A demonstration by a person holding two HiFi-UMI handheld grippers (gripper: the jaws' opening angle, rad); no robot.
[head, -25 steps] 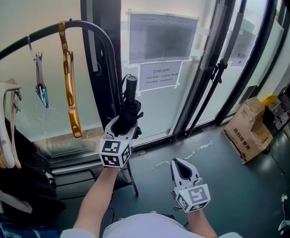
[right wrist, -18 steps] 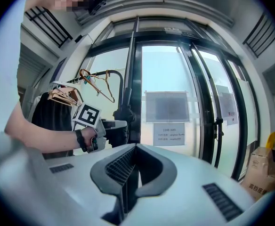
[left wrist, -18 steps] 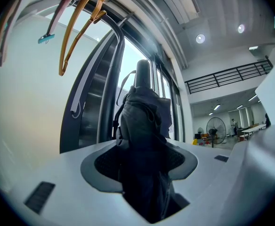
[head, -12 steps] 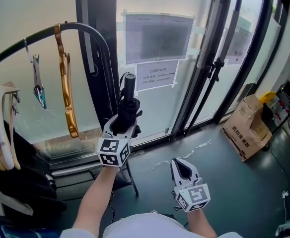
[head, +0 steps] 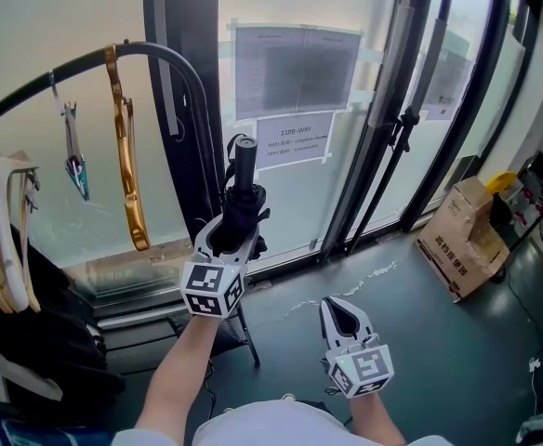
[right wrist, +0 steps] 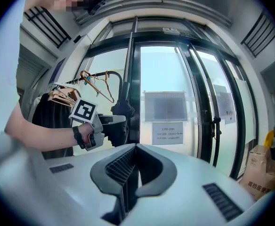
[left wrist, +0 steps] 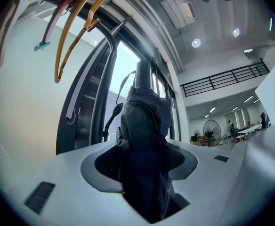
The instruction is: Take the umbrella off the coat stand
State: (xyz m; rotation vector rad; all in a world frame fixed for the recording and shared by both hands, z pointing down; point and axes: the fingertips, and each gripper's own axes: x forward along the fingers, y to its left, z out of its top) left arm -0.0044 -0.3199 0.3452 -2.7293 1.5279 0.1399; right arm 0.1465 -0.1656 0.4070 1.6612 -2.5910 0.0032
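Your left gripper (head: 238, 223) has its jaws clamped on the folded black umbrella (head: 245, 159), upright just right of the coat stand (head: 76, 68) so it can come clear, while your right gripper (head: 343, 318), jaws together and empty, hangs low at near right.

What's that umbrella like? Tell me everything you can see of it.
The umbrella is a compact folding one, all black. Its fabric is bunched up loosely, and a smooth cylindrical handle sticks out on top, so it stands about upright. A thin strap loops beside the handle. The left gripper has its jaws closed on the fabric middle and hides the lower end. It sits just right of the coat stand's curved black rail. Whether it touches the rail I cannot tell.
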